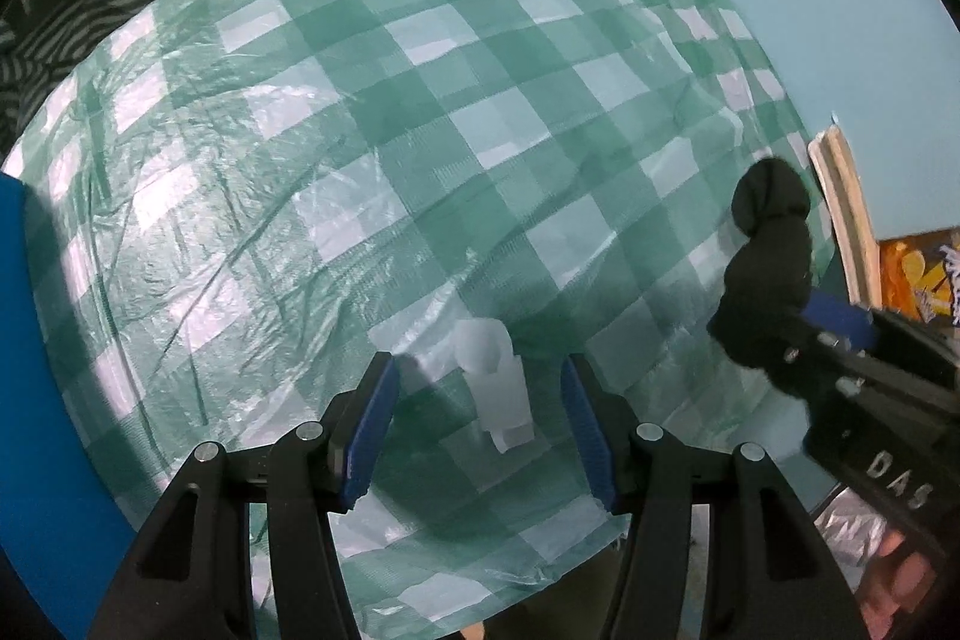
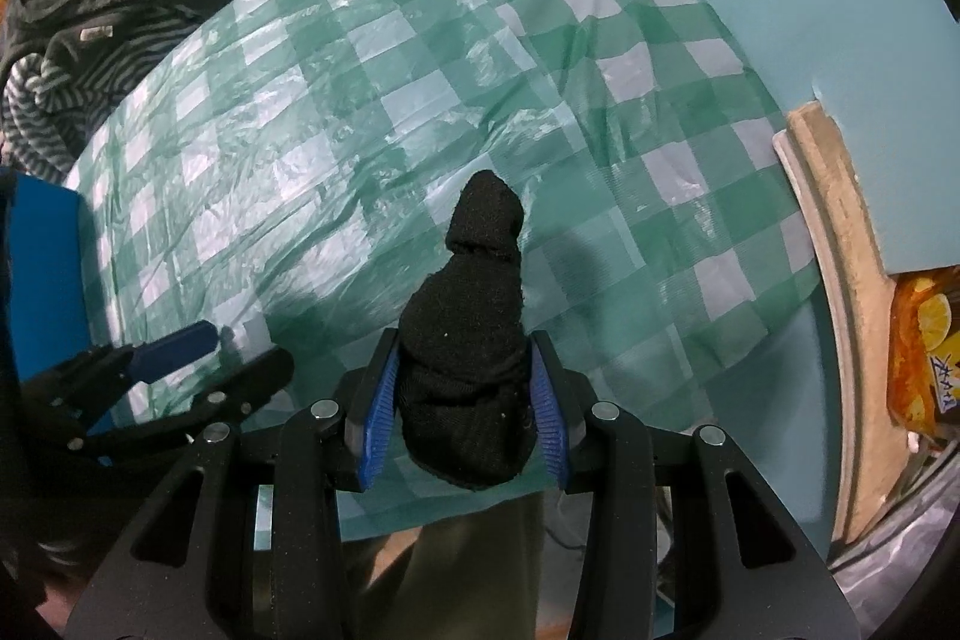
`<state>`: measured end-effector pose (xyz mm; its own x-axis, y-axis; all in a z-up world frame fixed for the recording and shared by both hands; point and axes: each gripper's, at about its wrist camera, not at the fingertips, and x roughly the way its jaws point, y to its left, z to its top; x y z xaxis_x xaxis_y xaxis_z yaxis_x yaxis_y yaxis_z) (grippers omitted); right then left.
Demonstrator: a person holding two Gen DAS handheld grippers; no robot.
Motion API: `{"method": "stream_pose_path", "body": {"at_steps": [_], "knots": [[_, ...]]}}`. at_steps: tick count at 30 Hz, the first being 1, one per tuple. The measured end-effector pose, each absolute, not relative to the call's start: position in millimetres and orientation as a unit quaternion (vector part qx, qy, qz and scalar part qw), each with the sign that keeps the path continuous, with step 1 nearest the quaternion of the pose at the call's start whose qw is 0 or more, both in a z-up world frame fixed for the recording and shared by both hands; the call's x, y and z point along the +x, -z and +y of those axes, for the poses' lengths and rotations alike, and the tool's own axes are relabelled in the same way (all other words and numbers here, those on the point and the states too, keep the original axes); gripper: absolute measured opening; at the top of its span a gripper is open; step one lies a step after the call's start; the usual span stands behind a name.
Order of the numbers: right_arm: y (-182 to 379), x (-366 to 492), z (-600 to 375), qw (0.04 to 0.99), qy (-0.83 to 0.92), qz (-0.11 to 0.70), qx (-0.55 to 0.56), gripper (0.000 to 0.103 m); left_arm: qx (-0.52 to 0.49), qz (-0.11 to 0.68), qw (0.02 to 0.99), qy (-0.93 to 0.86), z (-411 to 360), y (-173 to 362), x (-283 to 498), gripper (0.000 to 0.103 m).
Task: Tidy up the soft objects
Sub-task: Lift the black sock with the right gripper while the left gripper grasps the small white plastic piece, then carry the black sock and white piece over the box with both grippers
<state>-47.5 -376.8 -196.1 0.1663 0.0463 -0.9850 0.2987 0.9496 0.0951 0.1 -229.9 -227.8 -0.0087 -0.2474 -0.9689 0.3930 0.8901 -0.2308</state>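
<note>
The right claw [image 2: 462, 406] is clamped on a rolled black sock [image 2: 474, 340], which sticks out past its tips. To its left, the left claw [image 1: 480, 424] stands open, empty, over the green checkered cloth [image 1: 420, 100].

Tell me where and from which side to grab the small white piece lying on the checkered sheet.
Grip the white piece across its narrow width, coming straight down from above. It lies flat on the checkered sheet, long axis running away from the left gripper, whose open fingers already straddle it.
</note>
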Motion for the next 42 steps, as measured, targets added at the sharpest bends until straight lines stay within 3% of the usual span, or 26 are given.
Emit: {"method": "stream_pose_path", "body": {"at_steps": [2,5,7,9,42], "knots": [[195.4,-46.1,-375.8,0.753,0.086,0.639,0.135,0.040,0.062,0.667,0.706,0.230,-233.6,229.0,-3.2,0.054],[194.4,-46.2,-376.0,0.754,0.087,0.637,0.137,0.040,0.077,0.660,0.711,0.228,-235.6,228.6,-5.3,0.040],[194.2,-46.8,-375.8,0.754,0.087,0.636,0.137,0.040,0.072,0.661,0.707,0.239,-235.5,228.9,-4.7,0.019],[194.7,-45.9,-373.4,0.755,0.088,0.636,0.136,0.040,0.070,0.662,0.705,0.245,-236.0,228.7,-3.9,0.015],[128.6,9.6,-302.9,0.799,0.002,0.599,0.055,0.040,0.053,0.556,0.801,0.215,-127.1,127.0,35.4,0.014]]}}
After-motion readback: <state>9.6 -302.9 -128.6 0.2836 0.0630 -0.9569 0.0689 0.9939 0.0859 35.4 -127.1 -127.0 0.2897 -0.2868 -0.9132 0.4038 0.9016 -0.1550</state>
